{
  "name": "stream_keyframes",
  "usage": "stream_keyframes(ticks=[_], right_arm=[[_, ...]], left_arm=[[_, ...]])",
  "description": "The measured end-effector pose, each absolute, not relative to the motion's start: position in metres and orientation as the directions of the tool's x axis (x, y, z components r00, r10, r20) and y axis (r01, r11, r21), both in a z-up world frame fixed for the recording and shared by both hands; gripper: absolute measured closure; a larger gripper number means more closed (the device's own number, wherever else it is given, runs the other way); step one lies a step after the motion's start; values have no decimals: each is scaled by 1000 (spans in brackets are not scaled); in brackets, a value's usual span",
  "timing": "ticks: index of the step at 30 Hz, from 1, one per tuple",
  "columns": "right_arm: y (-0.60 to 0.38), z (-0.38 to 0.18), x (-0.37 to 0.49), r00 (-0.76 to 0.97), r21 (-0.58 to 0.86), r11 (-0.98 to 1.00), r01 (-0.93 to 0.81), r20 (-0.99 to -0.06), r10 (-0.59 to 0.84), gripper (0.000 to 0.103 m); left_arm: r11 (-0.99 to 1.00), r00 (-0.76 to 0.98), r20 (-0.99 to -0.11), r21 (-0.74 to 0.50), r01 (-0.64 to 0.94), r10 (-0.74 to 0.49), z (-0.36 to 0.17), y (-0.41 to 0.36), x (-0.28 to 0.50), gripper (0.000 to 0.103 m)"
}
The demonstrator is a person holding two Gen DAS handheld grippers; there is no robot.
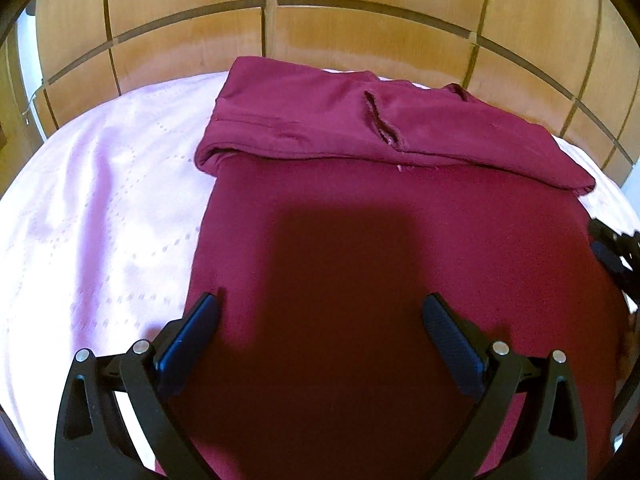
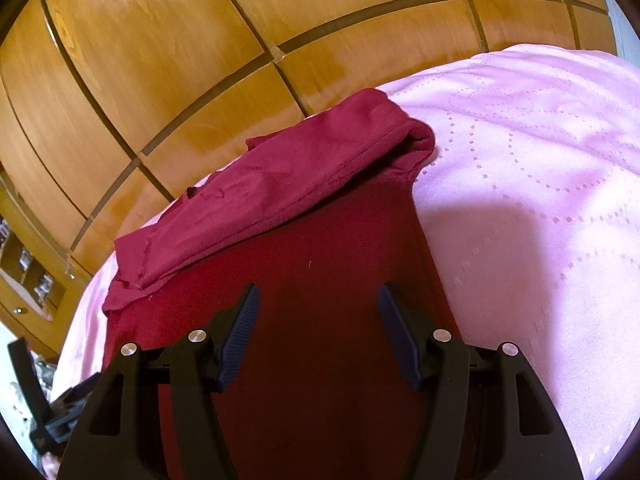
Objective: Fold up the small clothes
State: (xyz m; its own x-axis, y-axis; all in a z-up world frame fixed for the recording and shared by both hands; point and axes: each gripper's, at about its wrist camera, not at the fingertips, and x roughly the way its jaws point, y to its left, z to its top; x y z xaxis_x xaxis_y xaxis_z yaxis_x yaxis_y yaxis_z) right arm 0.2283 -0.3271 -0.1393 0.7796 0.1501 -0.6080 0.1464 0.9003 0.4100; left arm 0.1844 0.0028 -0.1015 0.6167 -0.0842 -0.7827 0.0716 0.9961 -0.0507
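Observation:
A maroon garment (image 1: pixel 360 240) lies flat on a pink bedspread (image 1: pixel 100 208), its far part folded back toward me into a thick band (image 1: pixel 380 128). My left gripper (image 1: pixel 322 304) hovers over the near left part of the cloth, jaws wide apart and empty. In the right wrist view the same garment (image 2: pixel 320 248) runs away from me with its folded band (image 2: pixel 280 188) across the far end. My right gripper (image 2: pixel 318 300) hangs above the cloth, jaws apart with nothing between them. The right gripper's black tips (image 1: pixel 616 252) show at the left view's right edge.
A wooden panelled headboard (image 1: pixel 280 36) rises right behind the garment's far end. Pink bedspread (image 2: pixel 540 200) stretches out on both sides of the garment. At the lower left of the right view stand a black frame (image 2: pixel 28 380) and wooden shelves (image 2: pixel 28 276).

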Motion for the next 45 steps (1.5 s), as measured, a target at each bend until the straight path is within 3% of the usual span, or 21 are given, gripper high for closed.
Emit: stream_keyframes(ticks=[8,16,25,35,41,45], right_arm=[[-334,-129,168,773,454,883,121,-601,203,42],[-353,-125,114,782,465,874,140,-593,191,42],[-383,-128,85,782,502,844,189,-597,180,42],[-403,-149,62,758,612,775,158,-578,302,42],[-401,-155,52,747,714,695,90,-510,427,42],[-401,-160,46,755,768,634,89,-468,460,42]], left_arm=[[993,695,-717,30,113,-57,-92,27,132,2],[986,665,-730,-151,69,-158,-92,75,108,2],[963,645,-716,-228,147,-268,-86,99,85,2],[908,586,-694,-342,243,-419,-93,103,74,4],[882,566,-681,-410,232,-465,-96,113,62,27],[839,541,-653,-495,225,-530,-98,124,60,28]])
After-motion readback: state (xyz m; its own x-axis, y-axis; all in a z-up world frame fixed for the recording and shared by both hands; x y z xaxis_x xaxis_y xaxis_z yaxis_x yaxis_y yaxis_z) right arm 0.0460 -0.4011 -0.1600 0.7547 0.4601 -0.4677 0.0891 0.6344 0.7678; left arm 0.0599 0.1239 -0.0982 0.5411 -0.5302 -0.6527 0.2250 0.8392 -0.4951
